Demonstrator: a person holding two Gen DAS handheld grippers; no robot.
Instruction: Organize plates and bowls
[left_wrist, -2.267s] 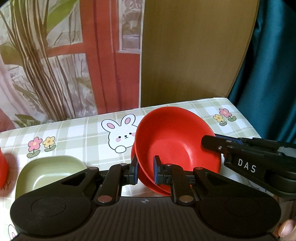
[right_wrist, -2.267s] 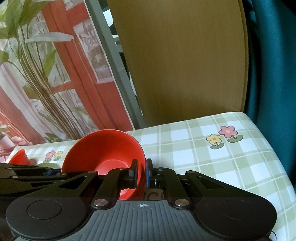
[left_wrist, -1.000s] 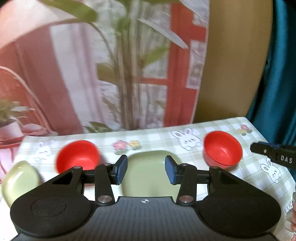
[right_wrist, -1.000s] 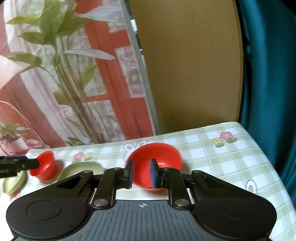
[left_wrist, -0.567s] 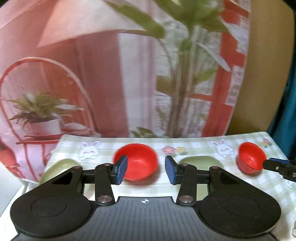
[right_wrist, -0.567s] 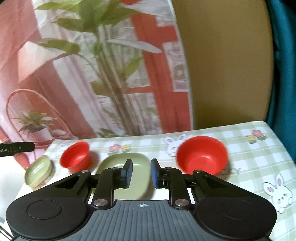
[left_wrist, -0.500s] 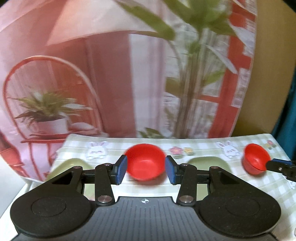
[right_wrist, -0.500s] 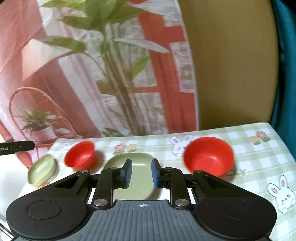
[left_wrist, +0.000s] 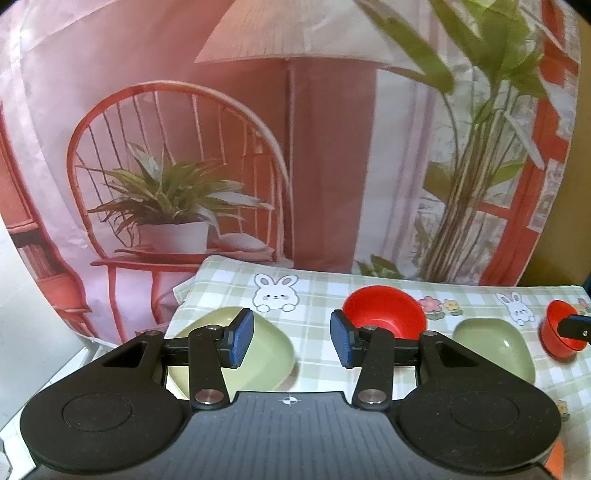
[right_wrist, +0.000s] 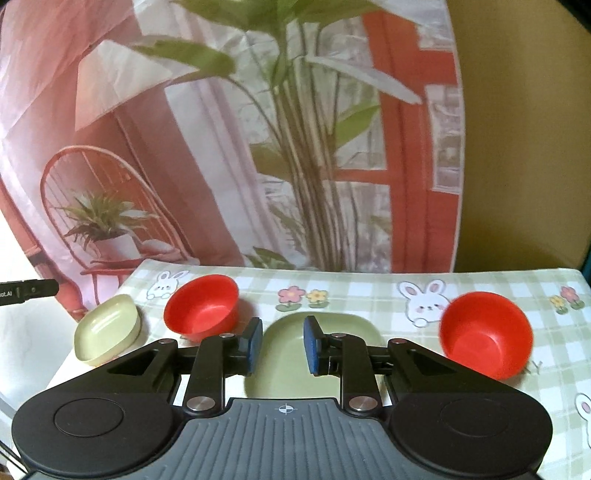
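In the left wrist view my left gripper (left_wrist: 291, 341) is open and empty above the table's left part. A green dish (left_wrist: 266, 354) lies behind its left finger, a red bowl (left_wrist: 384, 314) behind its right finger, a second green dish (left_wrist: 495, 343) further right, and the stacked red bowls (left_wrist: 557, 332) at the far right. In the right wrist view my right gripper (right_wrist: 282, 345) is open and empty over the middle green dish (right_wrist: 295, 369). The stacked red bowls (right_wrist: 487, 336) sit to its right, the single red bowl (right_wrist: 203, 310) and left green dish (right_wrist: 107, 326) to its left.
The table carries a green checked cloth (right_wrist: 362, 291) with rabbits and flowers. Its left edge drops off just beyond the left green dish. A printed backdrop (right_wrist: 258, 147) hangs behind the table. A wooden panel (right_wrist: 517, 147) stands at the back right.
Both grippers let go of the red bowls, now stacked at the right, opened and pulled back. The left gripper swung left to the left green dish; the right backed over the middle dish.
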